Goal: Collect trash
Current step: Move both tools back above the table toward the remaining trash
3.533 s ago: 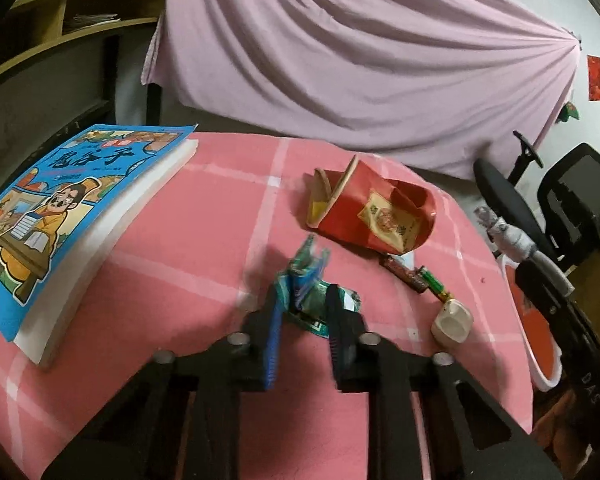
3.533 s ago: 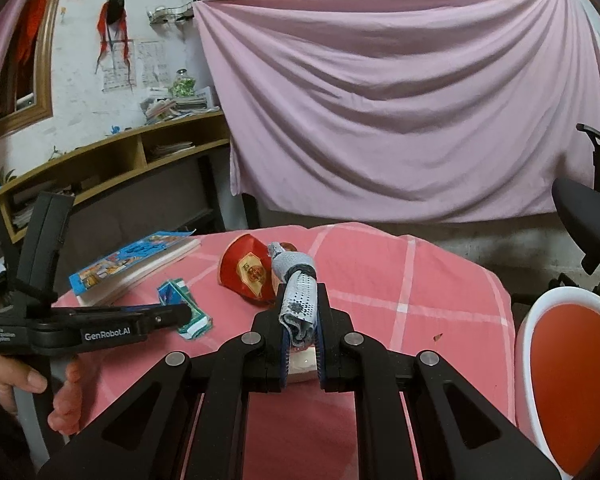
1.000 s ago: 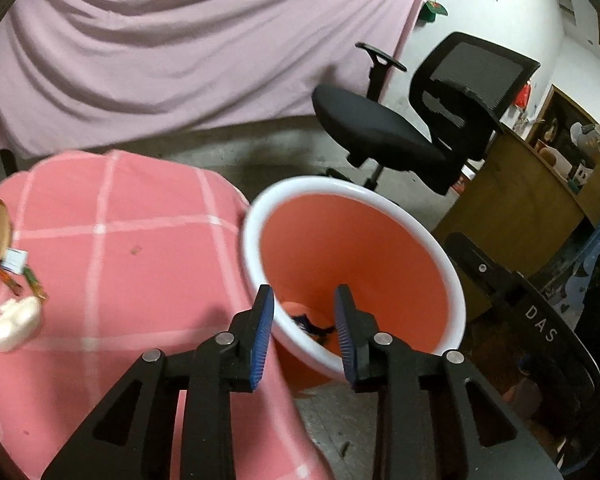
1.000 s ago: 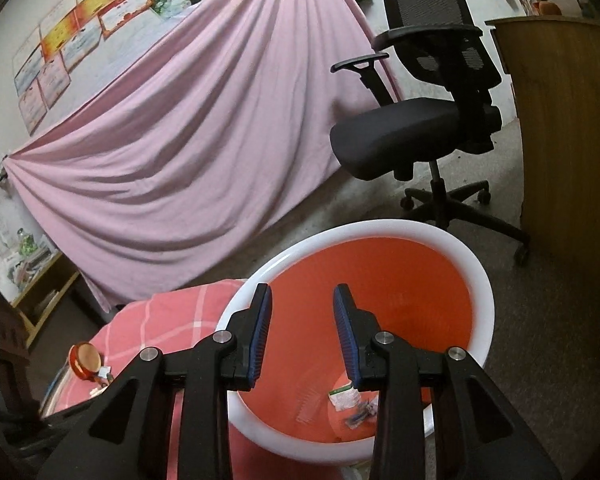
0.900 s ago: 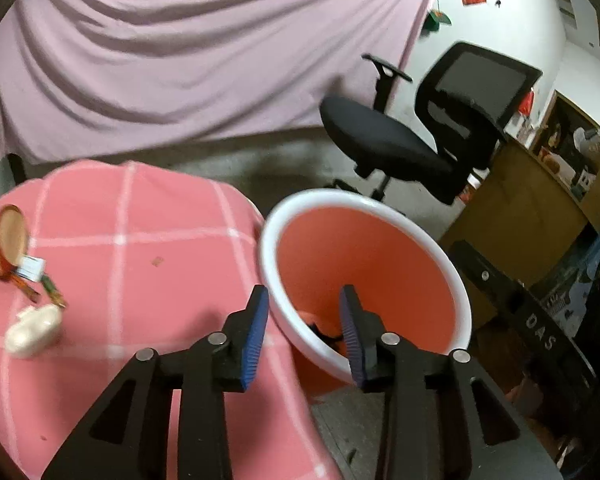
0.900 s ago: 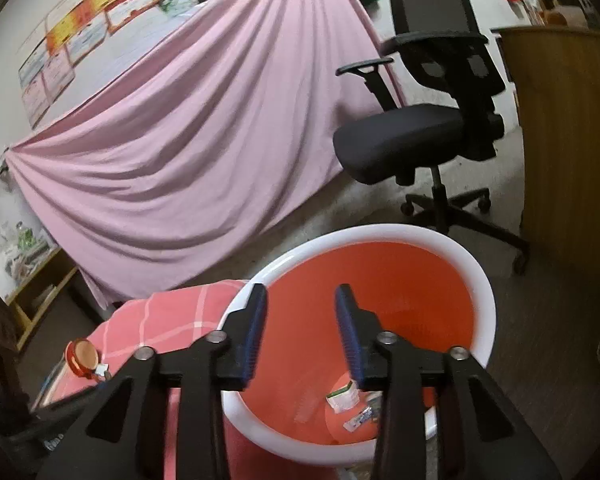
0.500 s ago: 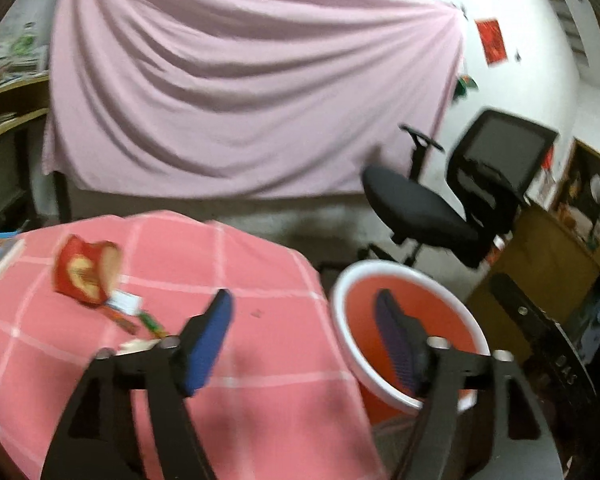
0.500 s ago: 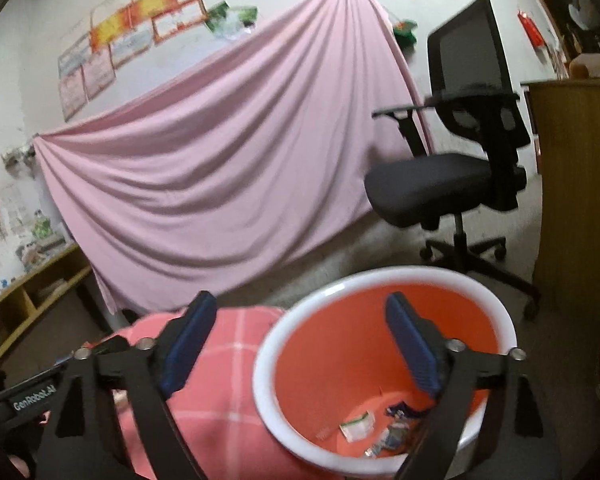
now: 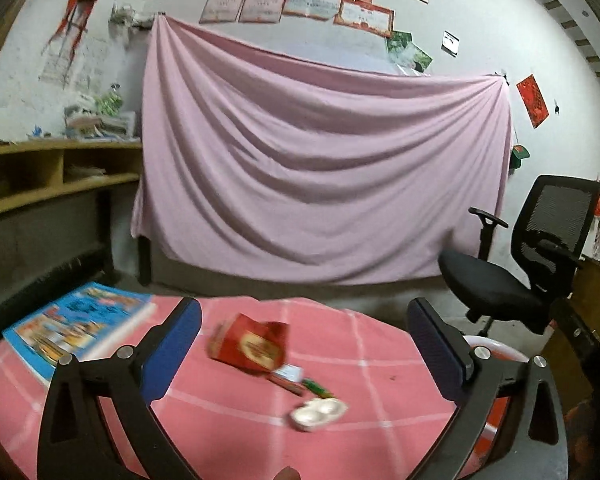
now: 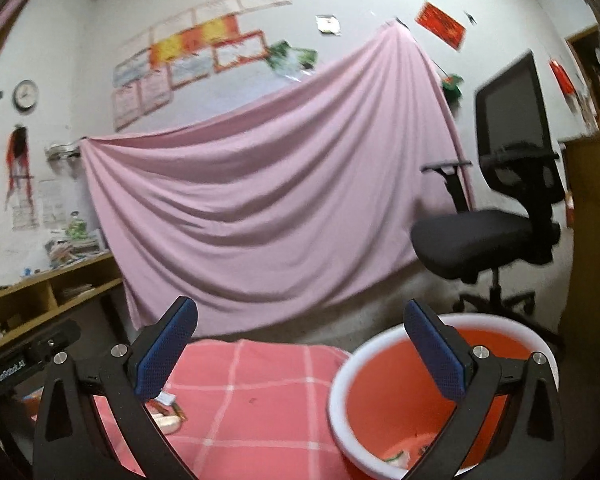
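Note:
My left gripper [image 9: 302, 320] hangs over the pink checked table, its jaws opening wide with nothing between them. Ahead of it lie a crushed red paper cup [image 9: 252, 346], two small batteries [image 9: 300, 384] and a white case [image 9: 319, 413]. My right gripper [image 10: 300, 312] is also opening and holds nothing. It hovers at the table's edge beside the orange bin [image 10: 340, 380] with its white rim. Scraps [image 10: 396, 458] lie at the bin's bottom. The bin's rim [image 9: 496, 350] peeks out behind the left gripper's right finger.
A blue picture book [image 9: 76, 326] lies on the table's left corner. A black office chair [image 9: 496, 284] stands on the floor beyond the bin. A pink sheet [image 9: 320, 168] hangs on the back wall, wooden shelves [image 9: 40, 176] run along the left, and a wooden cabinet [image 10: 592, 240] is at the right.
Both grippers, earlier shut on a green wrapper and a grey cloth, spread their jaws wide over the bin. Both views swung up and left from the bin toward the table.

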A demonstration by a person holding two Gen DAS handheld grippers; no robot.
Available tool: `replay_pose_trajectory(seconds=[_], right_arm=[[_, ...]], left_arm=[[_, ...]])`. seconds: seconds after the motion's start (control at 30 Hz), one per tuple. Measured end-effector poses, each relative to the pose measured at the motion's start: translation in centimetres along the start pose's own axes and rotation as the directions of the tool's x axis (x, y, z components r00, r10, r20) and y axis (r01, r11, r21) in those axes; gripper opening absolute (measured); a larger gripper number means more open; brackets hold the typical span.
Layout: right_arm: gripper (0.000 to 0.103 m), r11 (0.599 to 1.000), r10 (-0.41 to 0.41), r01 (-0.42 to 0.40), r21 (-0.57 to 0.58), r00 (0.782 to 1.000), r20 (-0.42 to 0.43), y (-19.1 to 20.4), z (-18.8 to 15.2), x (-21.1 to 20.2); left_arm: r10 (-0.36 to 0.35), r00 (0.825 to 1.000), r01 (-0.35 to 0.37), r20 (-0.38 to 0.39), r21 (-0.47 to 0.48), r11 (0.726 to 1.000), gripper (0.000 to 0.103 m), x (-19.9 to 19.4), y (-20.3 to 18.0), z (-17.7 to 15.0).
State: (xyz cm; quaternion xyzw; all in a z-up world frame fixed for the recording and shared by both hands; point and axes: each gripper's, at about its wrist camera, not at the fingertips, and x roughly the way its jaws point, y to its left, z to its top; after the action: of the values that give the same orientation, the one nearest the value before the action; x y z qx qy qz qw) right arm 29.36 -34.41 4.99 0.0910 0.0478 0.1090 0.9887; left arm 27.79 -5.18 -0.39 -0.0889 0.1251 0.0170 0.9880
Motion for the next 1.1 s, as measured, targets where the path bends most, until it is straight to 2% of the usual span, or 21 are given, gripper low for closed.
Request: replay_pose_trajectory(seconds=[0.13, 0.3, 0.53, 0.67, 0.83, 0.97, 1.03, 1.1], right_arm=[[0.103, 0.998, 0.037, -0.035, -0.053, 0.998, 0.05, 2.1, -0.4, -0.4], [0.103, 0.986, 0.109, -0.099, -0.136, 0.992, 0.064, 4.9, -1.3, -0.4], [0.103, 0.964, 0.141, -0.129, -0.231, 0.989, 0.038, 8.3, -2.5, 0.7], [0.103, 0.957, 0.148, -0.143, -0.254, 0.989, 0.001, 9.4, -3.0, 1.5], [0.103, 0.953, 0.148, -0.164, -0.256, 0.986, -0.079, 10.3, -3.8, 2.9], [0.103, 0.948, 0.149, -0.193, -0.255, 0.972, -0.179, 10.8, -4.4, 4.5], [0.103, 0.945, 0.133, -0.205, -0.255, 0.952, -0.275, 11.1, -5.1, 5.9], [0.103, 0.944, 0.121, -0.226, -0.242, 0.915, -0.384, 11.4, -6.0, 7.5]], left_arm=[[0.046, 0.998, -0.047, 0.038, 0.029, 0.998, 0.1, -0.7, 2.2, -0.6], [0.086, 0.992, -0.091, 0.088, 0.061, 0.994, 0.1, -1.7, 3.9, -1.3], [0.12, 0.989, -0.128, 0.086, 0.097, 0.987, 0.1, -1.8, 6.0, -2.1], [0.123, 0.99, -0.128, 0.073, 0.073, 0.989, 0.1, -1.2, 7.5, -2.3], [0.11, 0.994, -0.11, 0.02, -0.019, 0.994, 0.1, -0.5, 9.8, -2.5], [0.112, 0.994, -0.113, -0.017, -0.063, 0.992, 0.1, -0.2, 11.1, -2.0], [0.12, 0.992, -0.124, -0.048, -0.071, 0.99, 0.1, 0.1, 11.3, -1.9], [0.123, 0.988, -0.13, -0.095, -0.074, 0.989, 0.1, 1.0, 11.6, -1.8]])
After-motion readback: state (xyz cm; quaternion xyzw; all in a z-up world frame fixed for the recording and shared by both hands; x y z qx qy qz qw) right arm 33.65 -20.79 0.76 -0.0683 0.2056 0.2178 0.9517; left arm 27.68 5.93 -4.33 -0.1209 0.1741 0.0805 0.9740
